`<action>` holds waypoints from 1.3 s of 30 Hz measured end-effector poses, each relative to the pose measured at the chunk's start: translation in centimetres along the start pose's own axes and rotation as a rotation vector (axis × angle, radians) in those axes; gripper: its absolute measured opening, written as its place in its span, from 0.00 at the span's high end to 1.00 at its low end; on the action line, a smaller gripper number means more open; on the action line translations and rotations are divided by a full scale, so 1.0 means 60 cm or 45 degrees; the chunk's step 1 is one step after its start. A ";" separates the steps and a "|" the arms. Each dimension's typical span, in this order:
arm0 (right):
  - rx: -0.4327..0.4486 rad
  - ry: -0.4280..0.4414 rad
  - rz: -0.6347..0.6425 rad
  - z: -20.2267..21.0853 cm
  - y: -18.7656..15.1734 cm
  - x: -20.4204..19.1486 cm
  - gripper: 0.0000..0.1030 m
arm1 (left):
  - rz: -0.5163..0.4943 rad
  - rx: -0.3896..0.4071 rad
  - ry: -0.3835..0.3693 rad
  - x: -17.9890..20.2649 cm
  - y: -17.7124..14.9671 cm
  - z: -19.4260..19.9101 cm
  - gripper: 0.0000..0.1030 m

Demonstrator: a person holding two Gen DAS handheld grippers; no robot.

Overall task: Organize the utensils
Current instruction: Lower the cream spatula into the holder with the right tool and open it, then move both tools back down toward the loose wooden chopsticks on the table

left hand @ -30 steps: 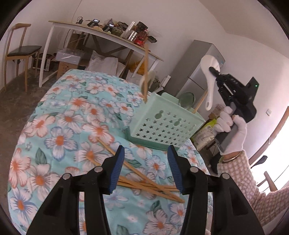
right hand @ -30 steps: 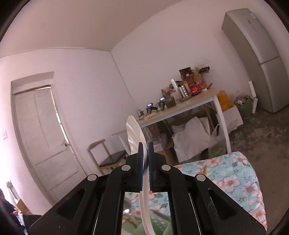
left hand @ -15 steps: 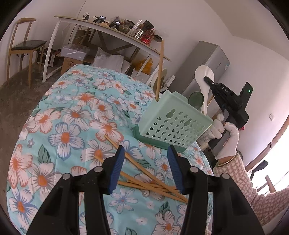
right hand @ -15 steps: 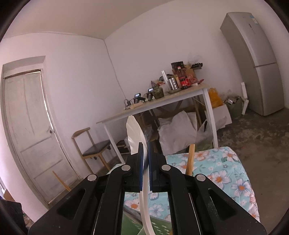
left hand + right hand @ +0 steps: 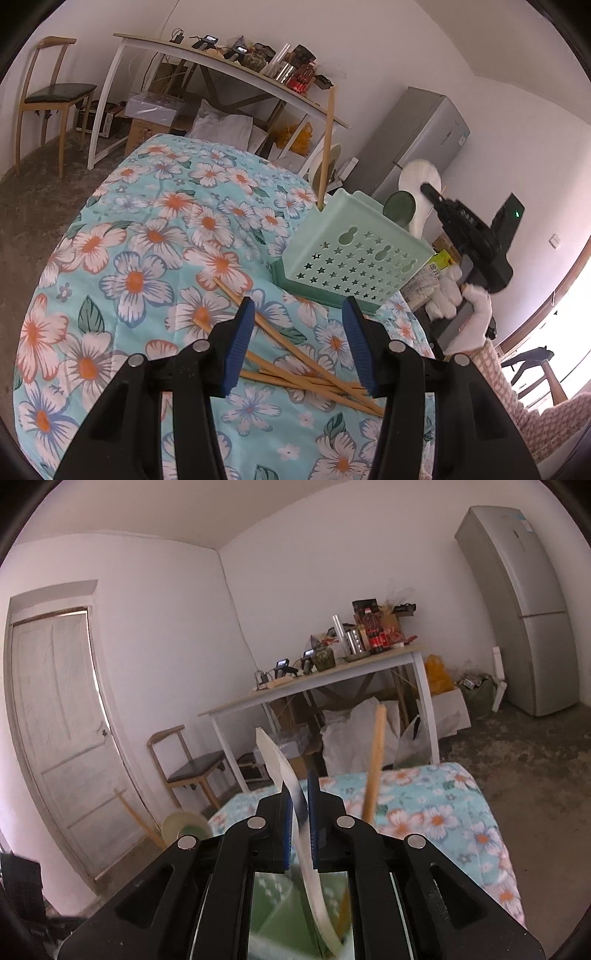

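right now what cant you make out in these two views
- Inside of the green basket: left wrist view shows only its perforated outer wall; right wrist view has it blurred beneath the right gripper.
- White spoon lower end: smeared at the bottom edge, right wrist view.
- Chopsticks count on the cloth: the open left gripper covers part of the pile.
- Right gripper's fingers: too small in the left wrist view.
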State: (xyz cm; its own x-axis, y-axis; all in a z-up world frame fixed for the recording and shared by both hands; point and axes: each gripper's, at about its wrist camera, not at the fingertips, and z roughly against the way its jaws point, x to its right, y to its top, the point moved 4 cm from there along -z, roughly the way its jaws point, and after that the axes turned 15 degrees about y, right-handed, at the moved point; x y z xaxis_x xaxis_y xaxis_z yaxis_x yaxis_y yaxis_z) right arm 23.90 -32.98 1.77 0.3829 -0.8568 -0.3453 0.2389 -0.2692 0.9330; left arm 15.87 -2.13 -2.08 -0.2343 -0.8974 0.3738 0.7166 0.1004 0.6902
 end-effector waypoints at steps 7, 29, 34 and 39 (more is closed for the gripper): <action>-0.046 -0.040 0.019 0.063 -0.033 -0.026 0.76 | -0.006 0.004 -0.019 0.009 -0.004 0.008 0.54; -0.627 -0.228 -0.195 0.147 -0.261 -0.071 0.27 | -0.036 -0.261 0.015 0.033 -0.115 -0.026 0.54; -0.731 -0.255 -0.334 0.126 -0.288 -0.054 0.16 | -0.028 -0.277 0.023 0.031 -0.121 -0.032 0.54; -0.700 -0.247 -0.480 0.123 -0.309 -0.037 0.10 | -0.021 -0.287 0.058 0.020 -0.115 -0.038 0.54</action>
State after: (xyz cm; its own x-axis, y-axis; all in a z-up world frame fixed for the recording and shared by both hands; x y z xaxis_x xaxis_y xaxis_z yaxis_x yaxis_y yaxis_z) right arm 12.01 -29.31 -14.00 0.0310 -0.8255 -0.5636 0.7611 -0.3460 0.5486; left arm 12.15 -4.89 -7.78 -0.2206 -0.9172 0.3318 0.8427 -0.0079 0.5383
